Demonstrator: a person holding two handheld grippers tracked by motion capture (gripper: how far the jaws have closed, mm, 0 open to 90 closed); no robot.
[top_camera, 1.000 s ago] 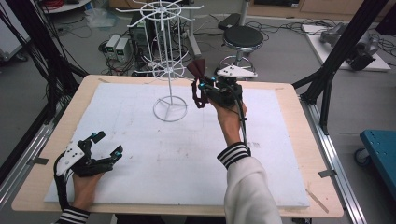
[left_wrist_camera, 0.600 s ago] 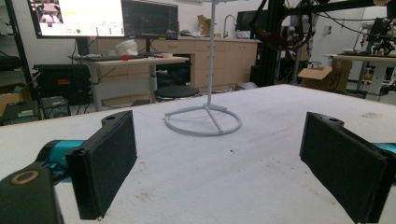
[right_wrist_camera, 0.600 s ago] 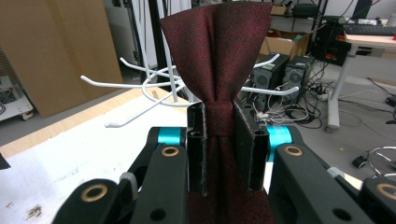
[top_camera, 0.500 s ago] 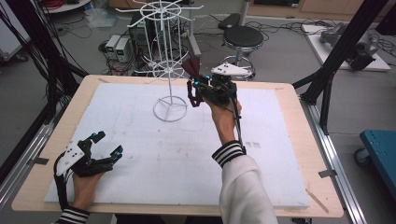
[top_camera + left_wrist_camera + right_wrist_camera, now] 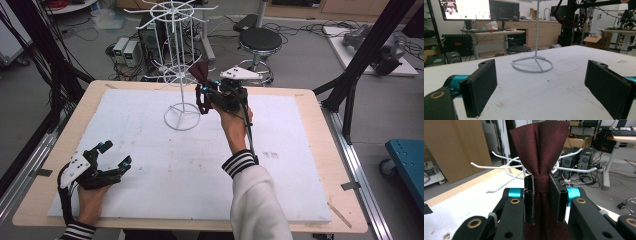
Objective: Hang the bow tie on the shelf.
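Observation:
A dark red bow tie (image 5: 540, 150) is pinched at its knot by my right gripper (image 5: 541, 195), which is shut on it. In the high view the bow tie (image 5: 199, 70) is held up beside the lower ring of hooks of the white wire rack (image 5: 176, 75), with the right gripper (image 5: 204, 95) just right of the rack's pole. The rack's hooks (image 5: 499, 166) fan out behind the tie. My left gripper (image 5: 111, 155) rests at the near left of the table, open and holding nothing. Its jaws stand wide apart, facing the rack's round base (image 5: 532, 65).
The white foam board (image 5: 150, 165) covers the wooden table (image 5: 310, 130). Behind the table are a black stool (image 5: 260, 40), computer boxes (image 5: 125, 50) and cables on the floor. Black frame posts (image 5: 360, 65) stand at the right and left.
My right gripper has carried the bow tie a little left and away, closer to the rack's lower hooks. The left gripper has stayed put.

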